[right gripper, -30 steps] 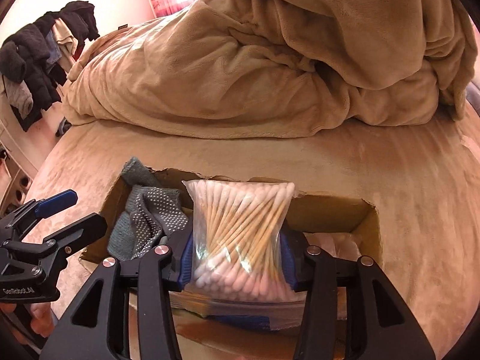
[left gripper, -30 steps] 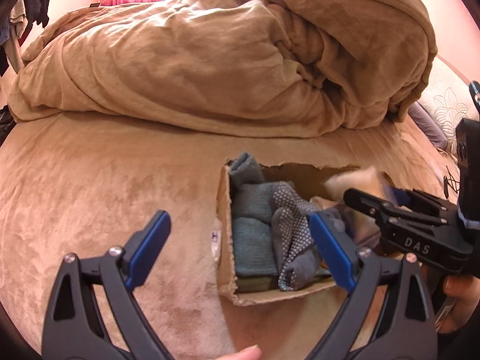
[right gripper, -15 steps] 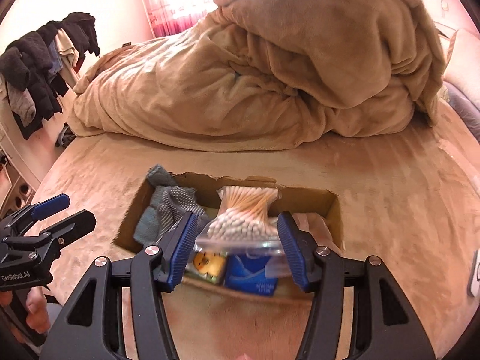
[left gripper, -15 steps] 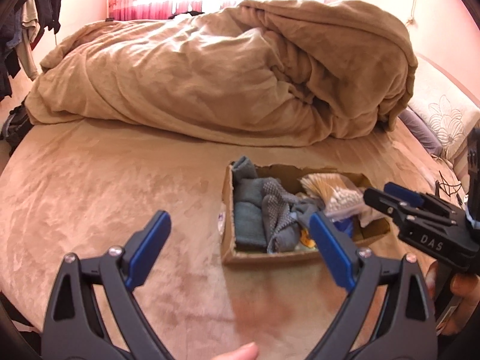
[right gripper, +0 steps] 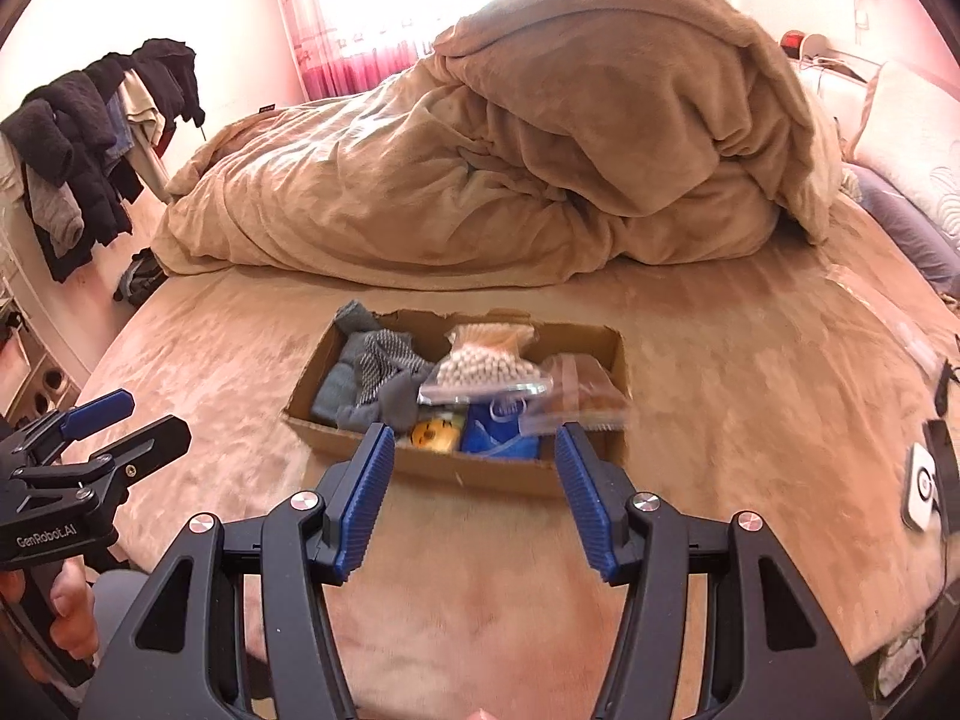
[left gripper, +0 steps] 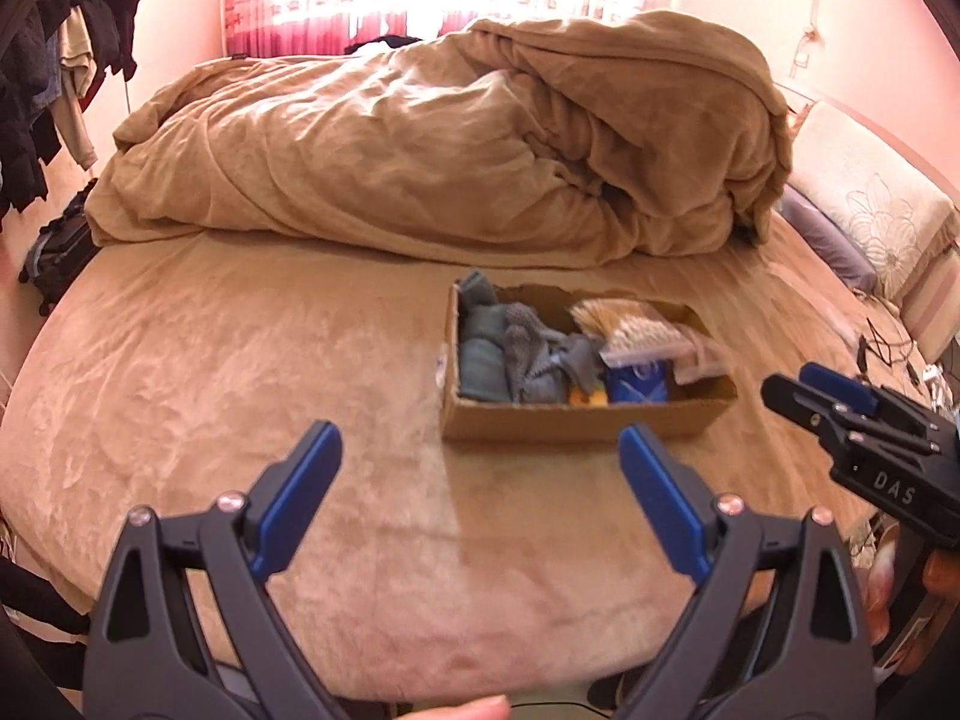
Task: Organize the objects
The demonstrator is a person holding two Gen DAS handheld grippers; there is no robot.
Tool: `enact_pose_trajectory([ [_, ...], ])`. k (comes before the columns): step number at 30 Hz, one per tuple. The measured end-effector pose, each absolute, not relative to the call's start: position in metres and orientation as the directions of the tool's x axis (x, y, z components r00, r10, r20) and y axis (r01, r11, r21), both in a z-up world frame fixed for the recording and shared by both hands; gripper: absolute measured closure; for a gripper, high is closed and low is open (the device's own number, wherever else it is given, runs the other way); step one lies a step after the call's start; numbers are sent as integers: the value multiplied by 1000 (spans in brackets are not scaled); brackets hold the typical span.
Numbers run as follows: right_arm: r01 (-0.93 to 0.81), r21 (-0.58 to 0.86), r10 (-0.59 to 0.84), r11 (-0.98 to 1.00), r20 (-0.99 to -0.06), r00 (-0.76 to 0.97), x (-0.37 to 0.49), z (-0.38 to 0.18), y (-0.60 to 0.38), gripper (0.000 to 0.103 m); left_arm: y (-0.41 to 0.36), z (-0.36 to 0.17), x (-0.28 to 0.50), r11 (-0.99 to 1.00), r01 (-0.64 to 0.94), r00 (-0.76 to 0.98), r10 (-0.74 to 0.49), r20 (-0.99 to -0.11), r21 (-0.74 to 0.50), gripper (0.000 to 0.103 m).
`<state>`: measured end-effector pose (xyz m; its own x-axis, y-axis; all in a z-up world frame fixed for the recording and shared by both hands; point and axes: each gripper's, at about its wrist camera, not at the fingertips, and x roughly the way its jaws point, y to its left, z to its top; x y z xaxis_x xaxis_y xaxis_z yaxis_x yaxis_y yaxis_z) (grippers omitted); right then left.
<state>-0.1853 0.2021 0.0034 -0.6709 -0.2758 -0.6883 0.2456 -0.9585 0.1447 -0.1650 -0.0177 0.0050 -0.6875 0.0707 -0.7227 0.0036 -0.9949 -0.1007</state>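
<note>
1. Both grippers have backed off from the box since a second ago; the cotton swab bag now lies inside, on top.
2. Right gripper wide, empty.
3. Left gripper wide, empty.
4. Box sits mid-bed, contents packed for tidiness.

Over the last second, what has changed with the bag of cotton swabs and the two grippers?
The right gripper let go of the bag of cotton swabs, leaving it in the cardboard box on top of the other items, then drew back, jaws open. The left gripper also pulled back from the box, open and empty throughout. The socks, box and rumpled blanket stayed put.
</note>
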Motion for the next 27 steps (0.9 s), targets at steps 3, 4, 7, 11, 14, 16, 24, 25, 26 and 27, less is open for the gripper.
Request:
enact_pose_trajectory([
  [3, 243, 138, -269, -960, -687, -675, -169, 6, 206, 44, -11, 8, -150, -995, 0, -694, 70, -716, -97, 8],
  [4, 244, 134, -267, -961, -685, -677, -162, 7, 207, 44, -9, 9, -144, -995, -2, -697, 71, -714, -96, 8],
  [7, 242, 127, -262, -962, -678, -686, -147, 8, 211, 44, -6, 12, -130, -996, 1, -707, 66, -704, -95, 8],
  [11, 242, 112, -253, -964, -670, -698, -128, 10, 212, 44, -6, 10, -111, -995, 10, -716, 61, -696, -97, 8],
  [14, 245, 105, -252, -964, -660, -708, -113, 10, 213, 44, -5, 5, -99, -996, 9, -716, 55, -696, -89, 8],
  [16, 238, 104, -247, -966, -654, -715, -102, 8, 215, 44, -4, 3, -90, -997, 8, -720, 47, -692, -76, 8],
  [24, 238, 102, -249, -966, -621, -744, -66, 1, 217, 43, 0, -2, -61, -999, -5, -749, 37, -662, -49, 8],
  [25, 237, 103, -249, -966, -619, -744, -63, -1, 217, 43, 1, -3, -58, -999, -9, -751, 38, -659, -47, 8],
  [26, 237, 103, -249, -966, -620, -744, -61, -2, 218, 43, 2, -4, -56, -999, -7, -752, 37, -659, -47, 8],
  [27, 238, 103, -250, -966, -621, -743, -60, -4, 217, 43, 3, -4, -54, -999, -8, -751, 37, -659, -47, 8],
])
